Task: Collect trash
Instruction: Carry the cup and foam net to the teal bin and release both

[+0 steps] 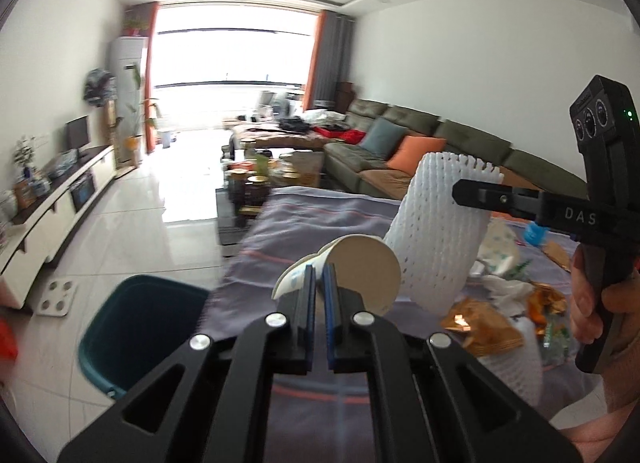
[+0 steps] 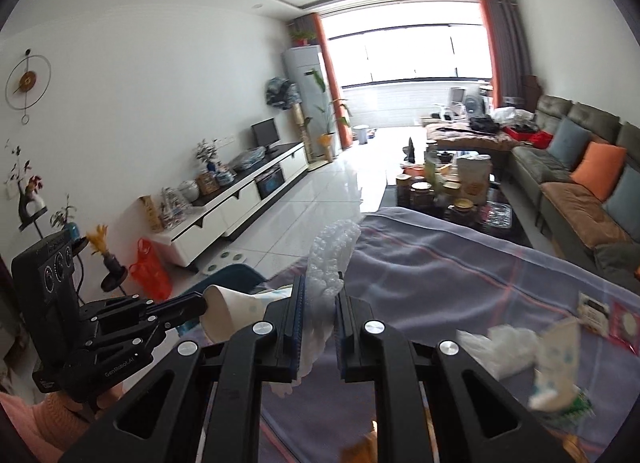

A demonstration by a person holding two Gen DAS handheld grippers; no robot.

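Note:
My left gripper (image 1: 319, 269) is shut on a white paper cup (image 1: 366, 267), pinching its rim, and holds it above the table's left edge near the teal bin (image 1: 136, 327). My right gripper (image 2: 321, 287) is shut on a white foam fruit net (image 2: 330, 259), held above the purple-grey tablecloth (image 2: 440, 263). The net (image 1: 436, 235) and the right gripper (image 1: 472, 192) also show in the left wrist view, just right of the cup. The cup (image 2: 228, 313) and left gripper (image 2: 200, 305) show at the left of the right wrist view.
Trash lies on the table: gold wrappers (image 1: 480, 327), crumpled white tissue (image 2: 500, 347), a printed paper cup (image 2: 558, 367), small packets (image 2: 596, 311). An orange bag (image 2: 150, 267) sits on the floor. A cluttered coffee table (image 2: 448, 187) and green sofa (image 2: 580, 183) stand beyond.

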